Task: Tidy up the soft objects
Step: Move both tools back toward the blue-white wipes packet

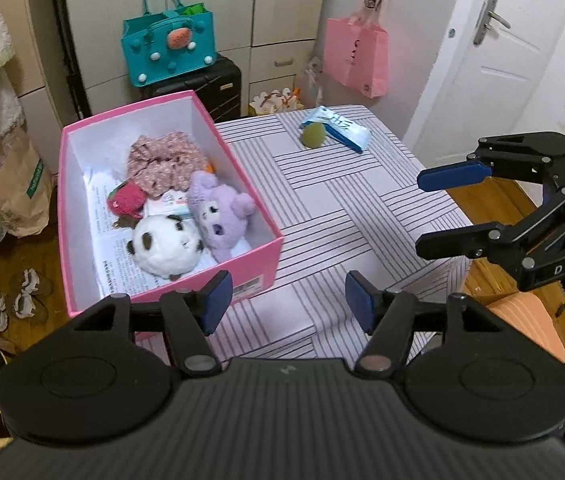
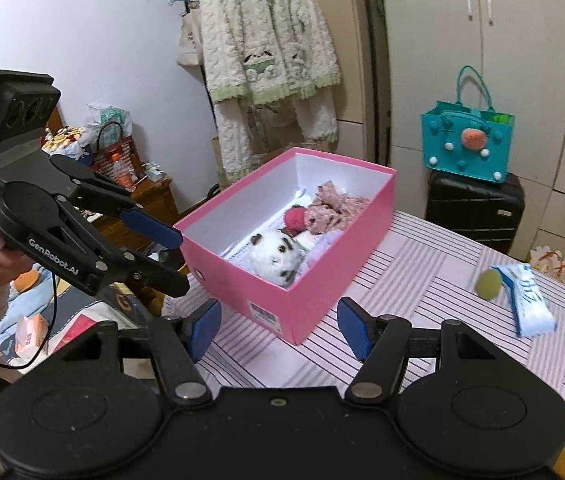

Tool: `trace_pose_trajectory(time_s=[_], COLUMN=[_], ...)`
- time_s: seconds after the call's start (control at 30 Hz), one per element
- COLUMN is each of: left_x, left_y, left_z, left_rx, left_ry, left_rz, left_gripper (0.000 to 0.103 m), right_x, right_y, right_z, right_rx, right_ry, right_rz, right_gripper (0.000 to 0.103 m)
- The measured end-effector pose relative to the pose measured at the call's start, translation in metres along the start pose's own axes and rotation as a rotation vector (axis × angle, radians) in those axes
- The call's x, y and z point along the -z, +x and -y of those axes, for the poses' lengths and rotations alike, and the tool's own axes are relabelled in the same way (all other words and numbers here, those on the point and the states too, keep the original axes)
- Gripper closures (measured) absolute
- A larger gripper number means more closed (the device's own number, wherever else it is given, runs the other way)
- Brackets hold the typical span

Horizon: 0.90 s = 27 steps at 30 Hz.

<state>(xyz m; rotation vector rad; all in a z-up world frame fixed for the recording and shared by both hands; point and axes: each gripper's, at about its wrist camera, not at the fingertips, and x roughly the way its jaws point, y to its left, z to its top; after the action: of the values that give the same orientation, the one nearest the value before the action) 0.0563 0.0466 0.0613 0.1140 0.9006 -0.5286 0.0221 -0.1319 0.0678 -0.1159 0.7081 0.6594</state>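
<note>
- Left wrist view: left gripper (image 1: 286, 300) jaws spread wide, nothing between them, hovering over the striped table (image 1: 362, 216) just beside the near corner of the pink box (image 1: 266, 258). Right gripper (image 1: 422, 212) at the table's right edge, jaws also parted and empty.
- Box holds a panda plush (image 1: 164, 246), purple plush (image 1: 218, 212), strawberry toy (image 1: 126, 200) and floral scrunchie (image 1: 162, 166). Still out on the far table: green round puff (image 1: 313, 135), touching a white-blue tissue pack (image 1: 336, 128).
- Pack's long axis runs diagonally, far-left to near-right.
- Right wrist view: right gripper (image 2: 278, 326) gaping, empty, facing the box's near corner (image 2: 282, 316); left gripper (image 2: 174, 256) open at left.
- Puff (image 2: 488, 285) overlaps the upper end of the pack (image 2: 526, 300); pack's long axis here tilts top-left to lower-right.
- Risk (judgement): pinching the puff may catch the pack too, or push either off the far edge; a low reach could nudge the box.
</note>
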Motion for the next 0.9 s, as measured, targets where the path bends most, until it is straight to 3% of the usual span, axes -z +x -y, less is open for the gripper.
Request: trace_pose_trajectory(time_s=[0.4, 0.9], left_x=[-0.022, -0.07], left_y=[0.04, 0.126], left_z=[0.038, 0.08], left_rx=[0.089, 0.144], left_ry=[0.066, 0.036], left_rz=[0.056, 0.111], left_gripper=[0.041, 0.041], right_x=[0.031, 0.071], right_y=[-0.018, 0.004], right_z=[0.043, 0.146], right_rx=[0.118, 0.242], right_ry=[0.043, 0.141], right_rz=[0.043, 0.08], right_gripper=[0.033, 0.032])
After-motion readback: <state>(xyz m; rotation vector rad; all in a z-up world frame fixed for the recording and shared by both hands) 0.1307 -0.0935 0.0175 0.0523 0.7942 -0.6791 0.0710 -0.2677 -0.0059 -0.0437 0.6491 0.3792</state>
